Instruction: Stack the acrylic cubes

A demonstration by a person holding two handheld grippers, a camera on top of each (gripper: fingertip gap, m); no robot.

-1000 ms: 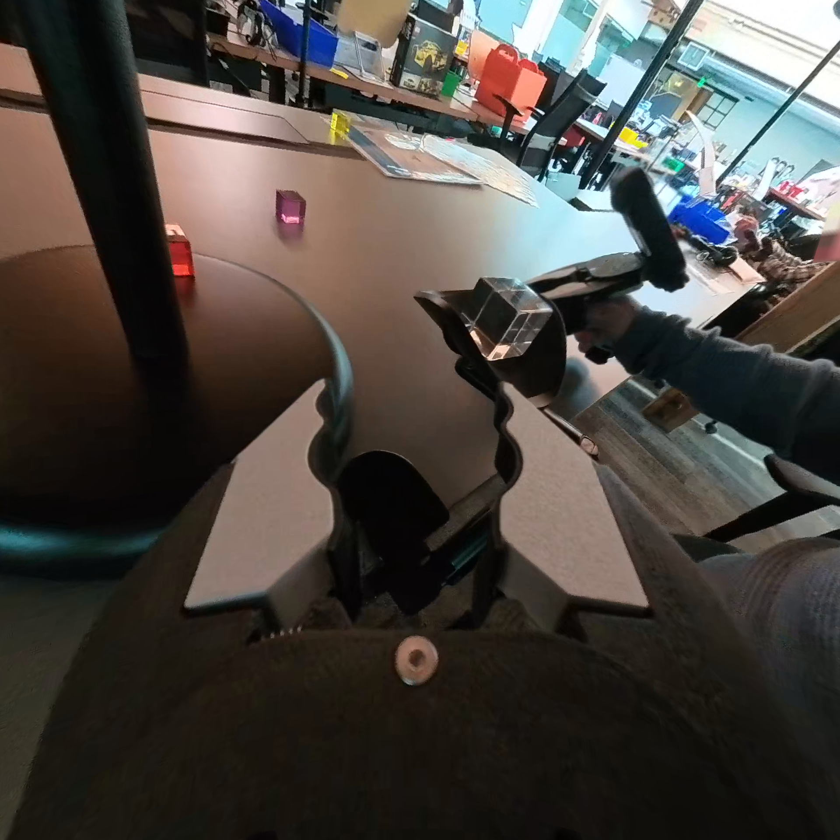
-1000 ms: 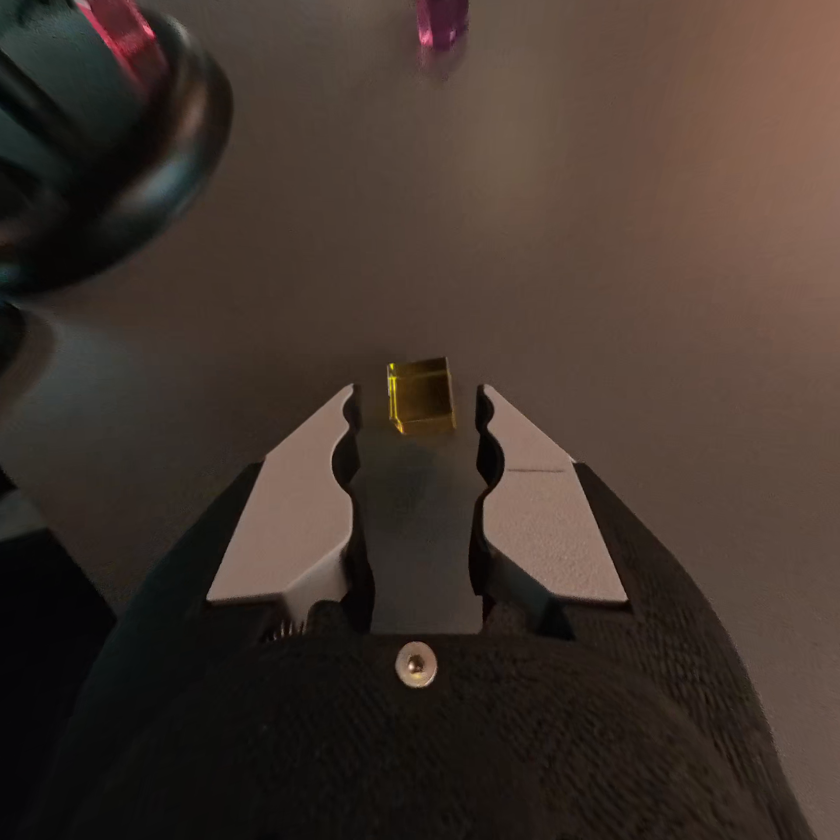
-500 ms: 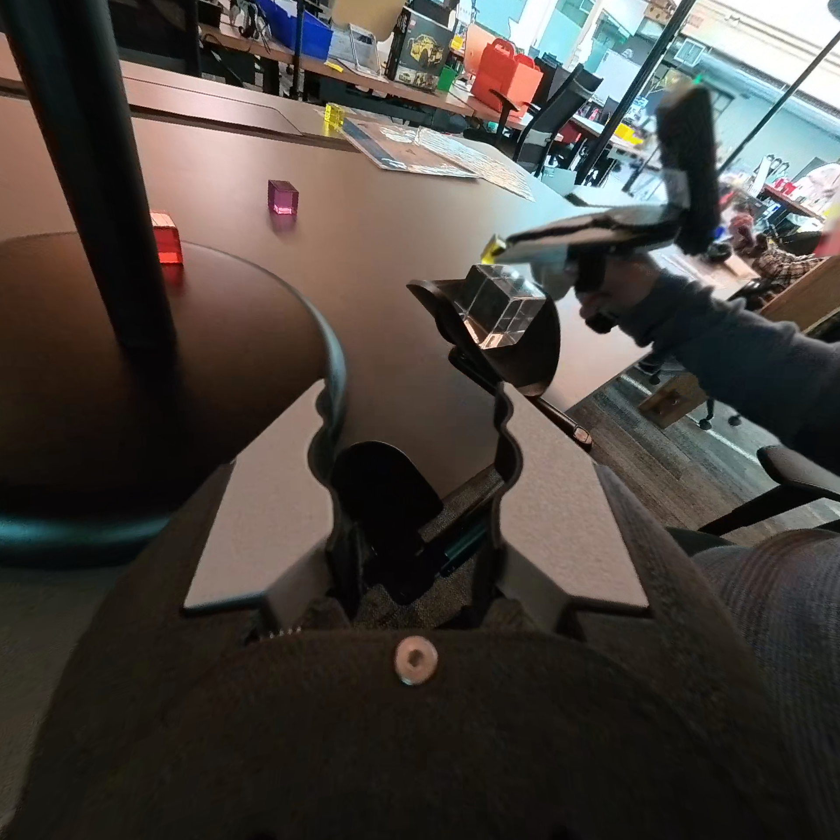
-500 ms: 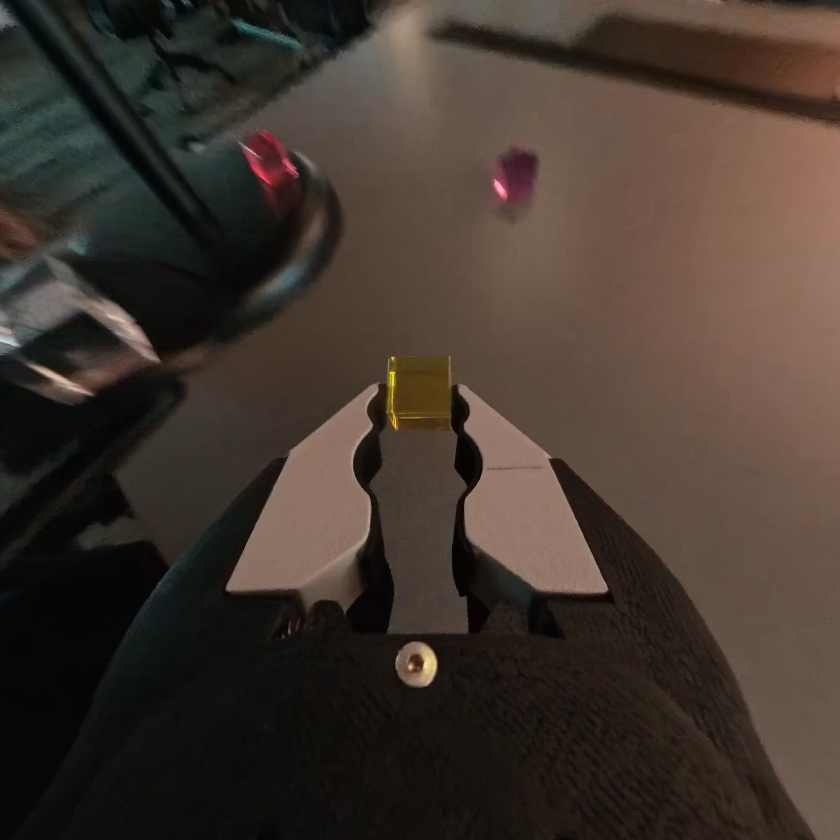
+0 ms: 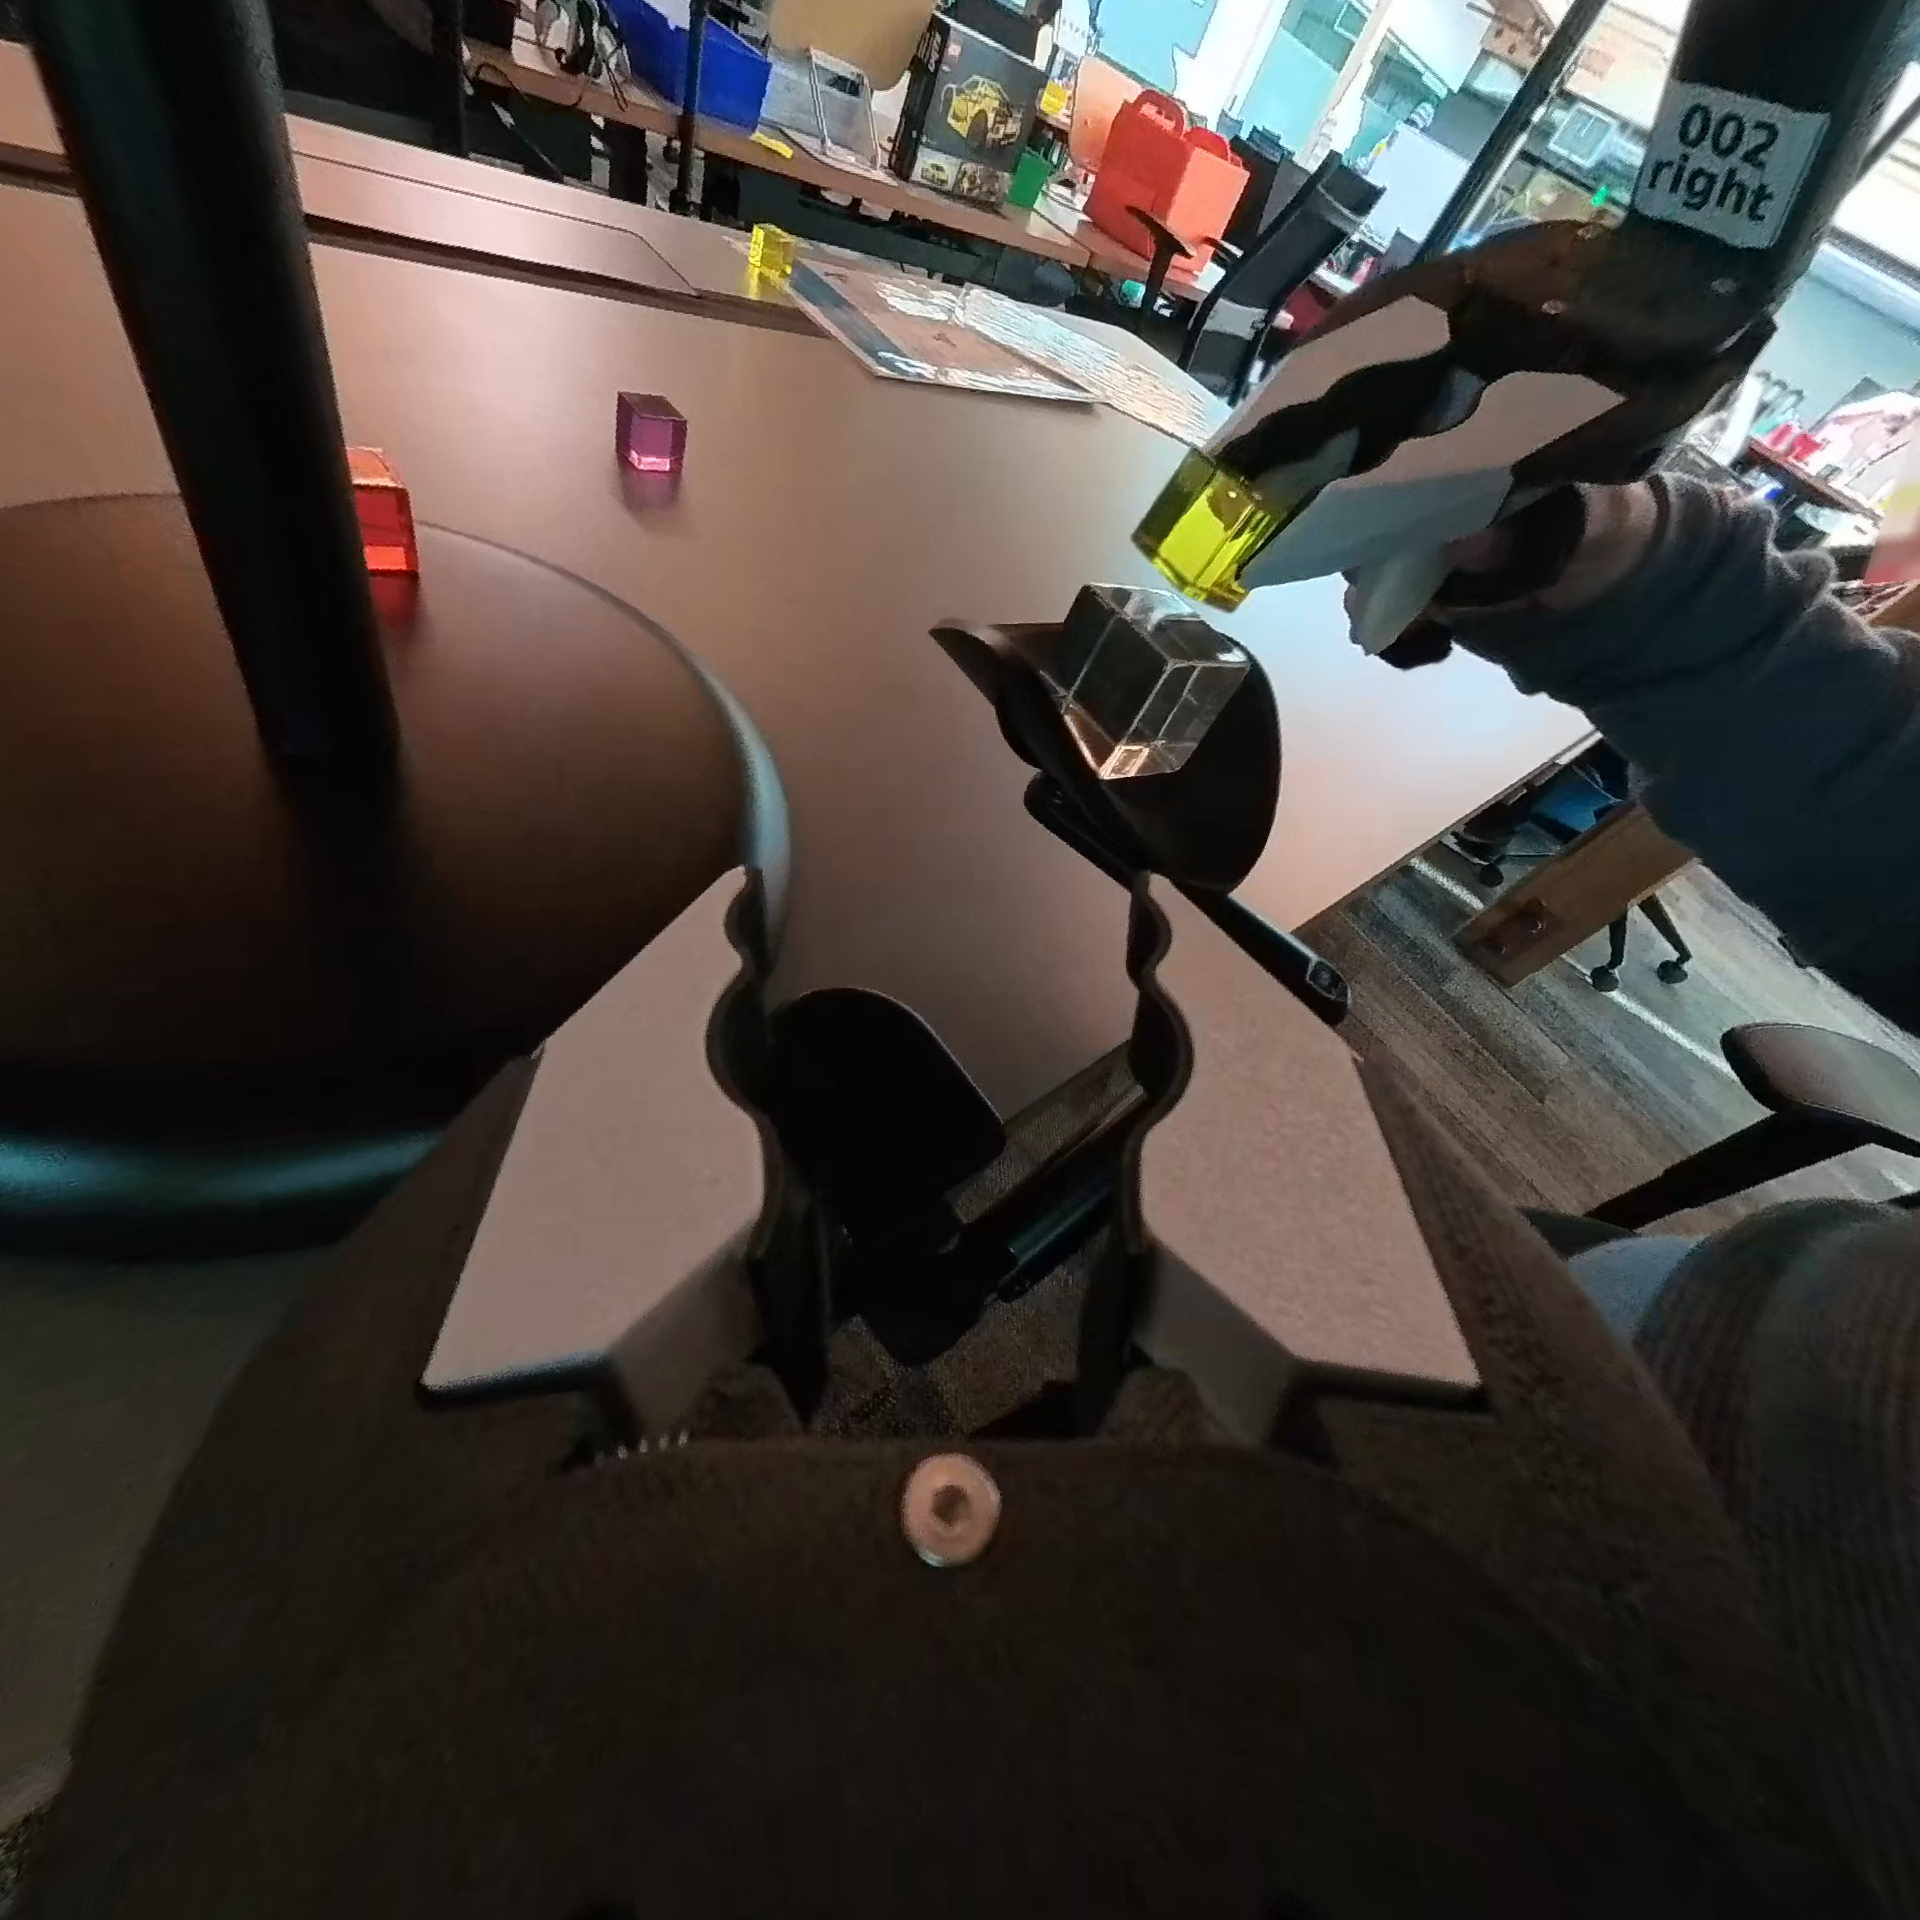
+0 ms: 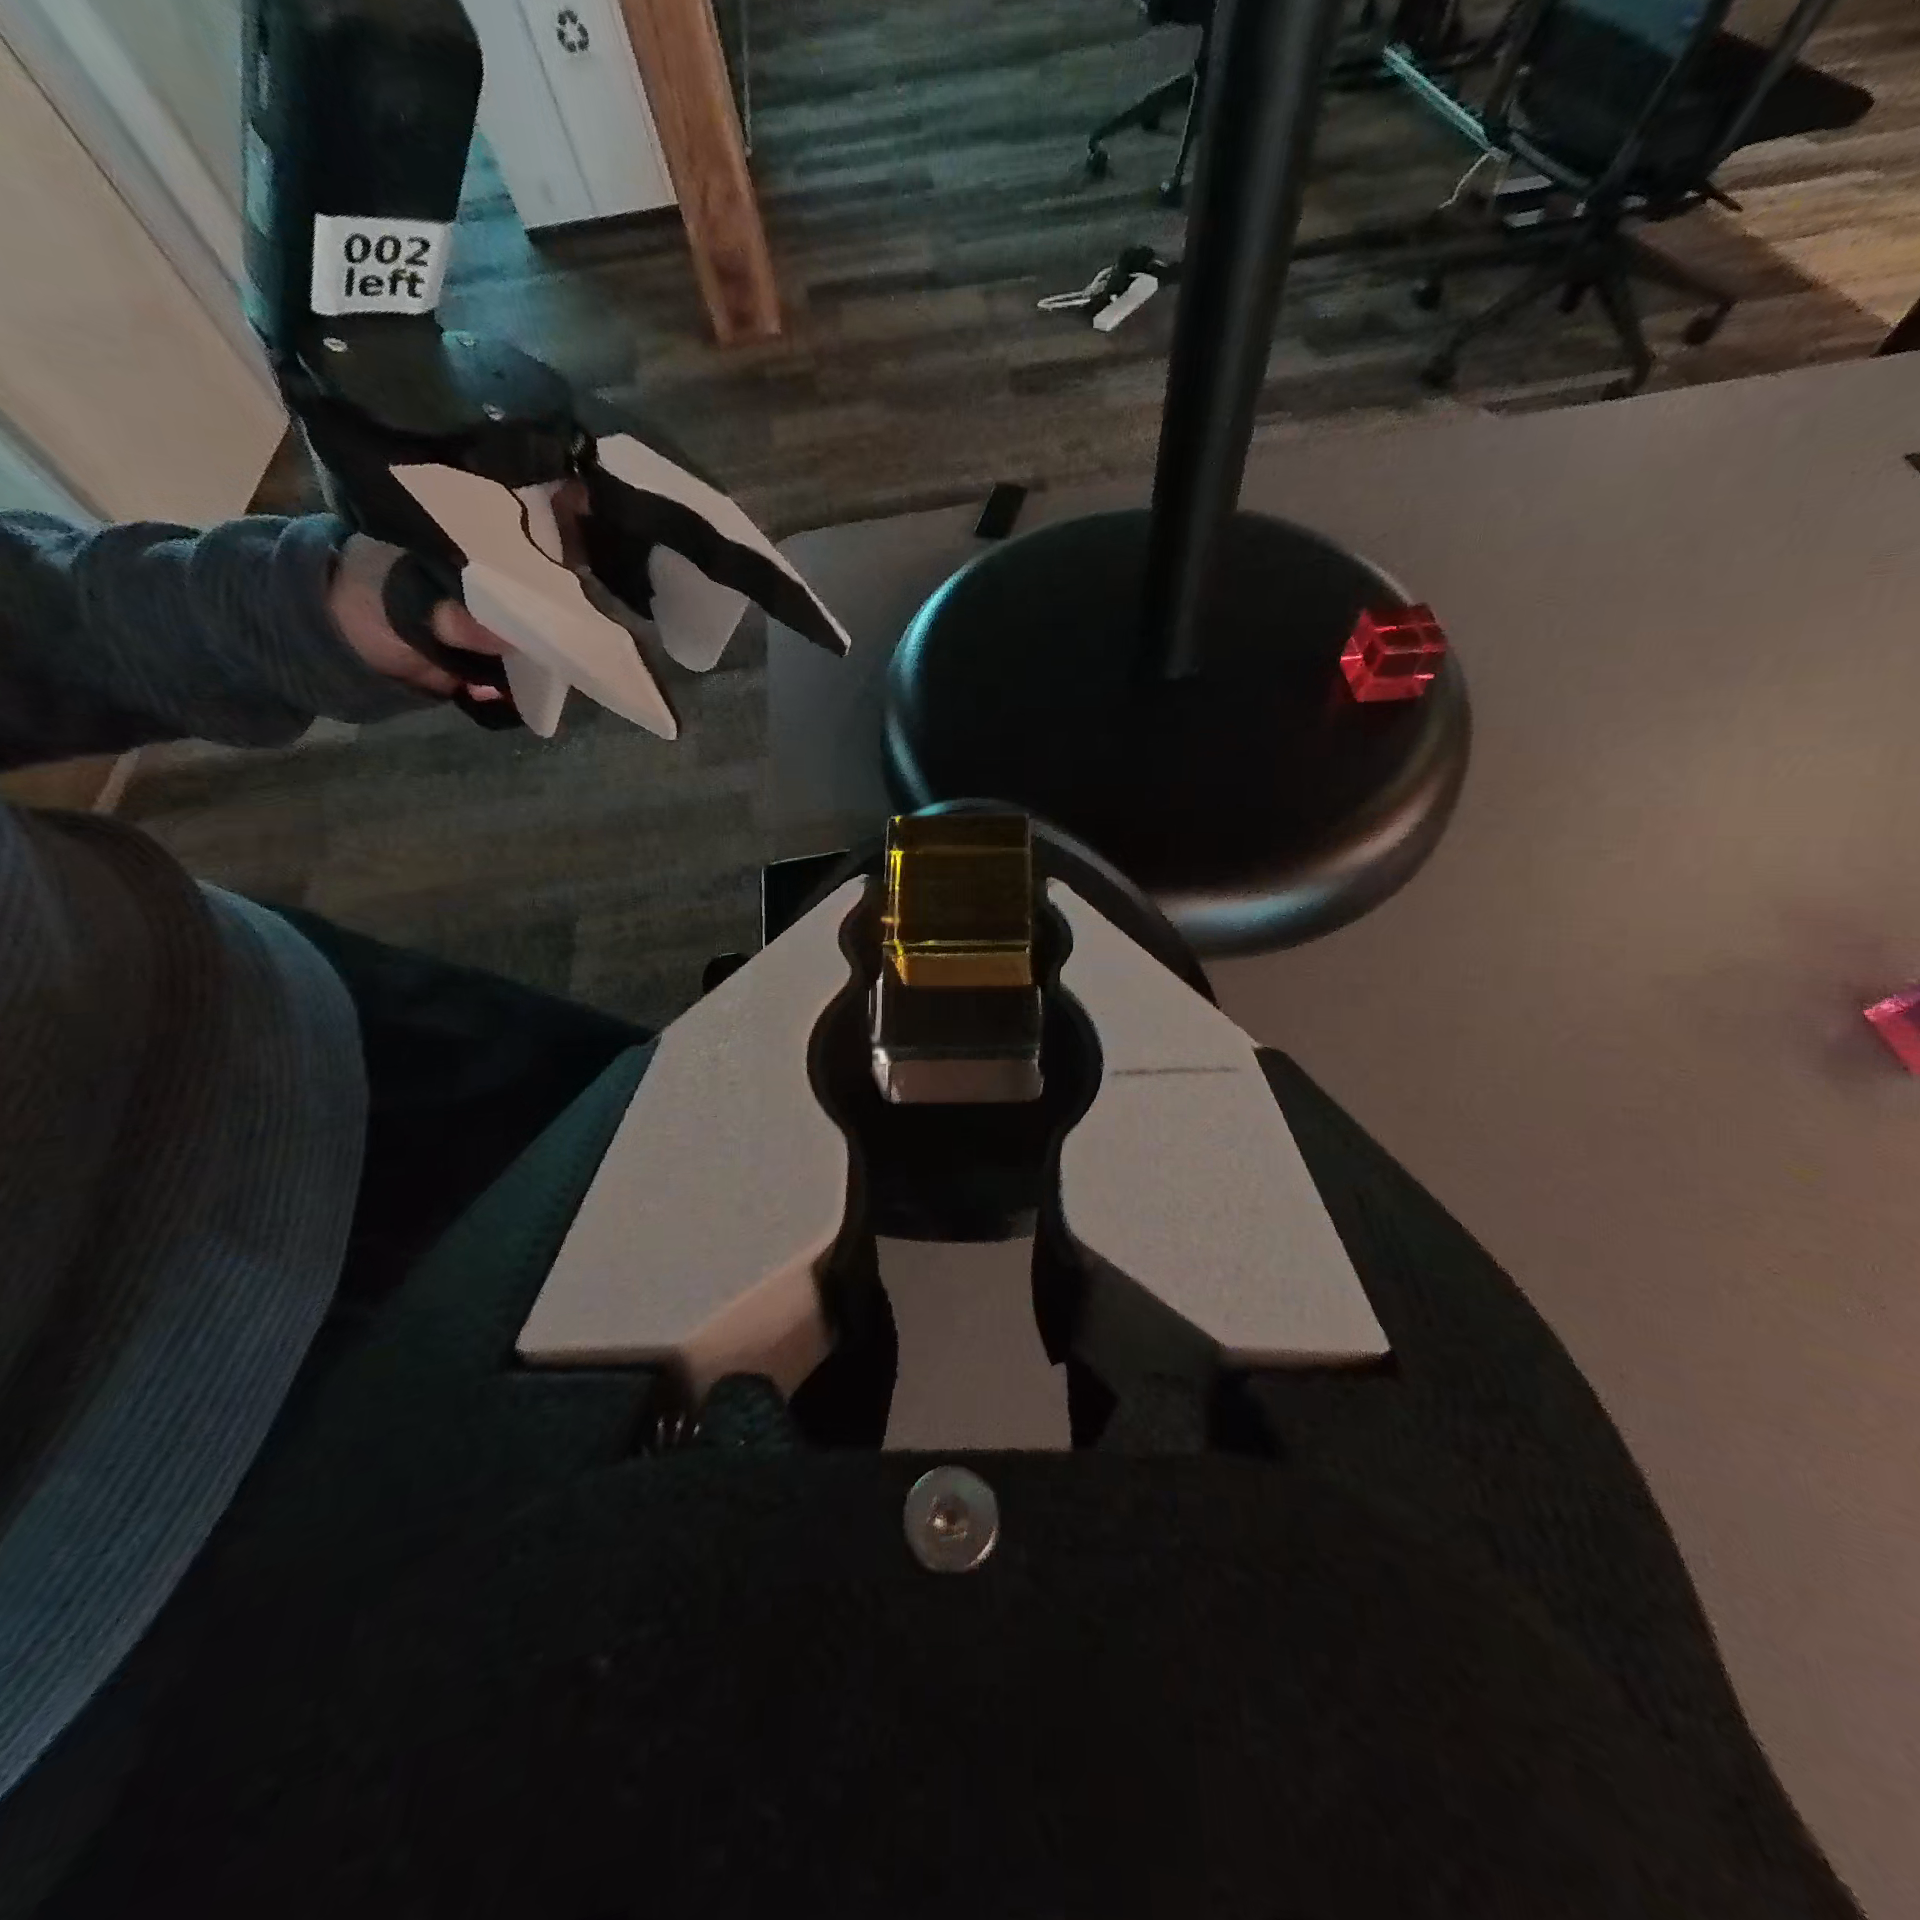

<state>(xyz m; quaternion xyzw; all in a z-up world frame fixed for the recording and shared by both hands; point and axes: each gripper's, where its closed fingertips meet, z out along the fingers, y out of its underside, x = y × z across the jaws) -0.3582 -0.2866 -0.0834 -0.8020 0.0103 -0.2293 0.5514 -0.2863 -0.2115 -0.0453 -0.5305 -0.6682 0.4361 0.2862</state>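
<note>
1. In the left wrist view, we are holding the left gripper (image 5: 940, 914) with its jaws wide apart and nothing between them. It is hanging low at the near edge of the table (image 5: 914, 540), beside the round black base (image 5: 312, 790) of a stand, probably so that it is not in the way.
2. In the same view, we are seeing the right gripper (image 5: 1210, 530) above a clear cube (image 5: 1153, 691), which is resting on a small black dish (image 5: 1216, 821). The fingers are pinching a yellow cube (image 5: 1195, 540) at their very tips, so its lower part is staying free just above the clear cube.
3. Further on the table a purple cube (image 5: 651, 445) is lying alone, and a red cube (image 5: 382, 509) is sitting on the stand base.
4. In the right wrist view, we are looking straight down along the right gripper (image 6: 958, 914). Both pads are pressing the sides of the yellow cube (image 6: 958, 894), and the clear cube (image 6: 958, 1049) is showing directly under it, so the two are looking lined up.
5. Here the left gripper (image 6: 727, 675) is staying well apart, off the table side, with its fingers spread. The red cube (image 6: 1392, 652) is on the base rim.
</note>
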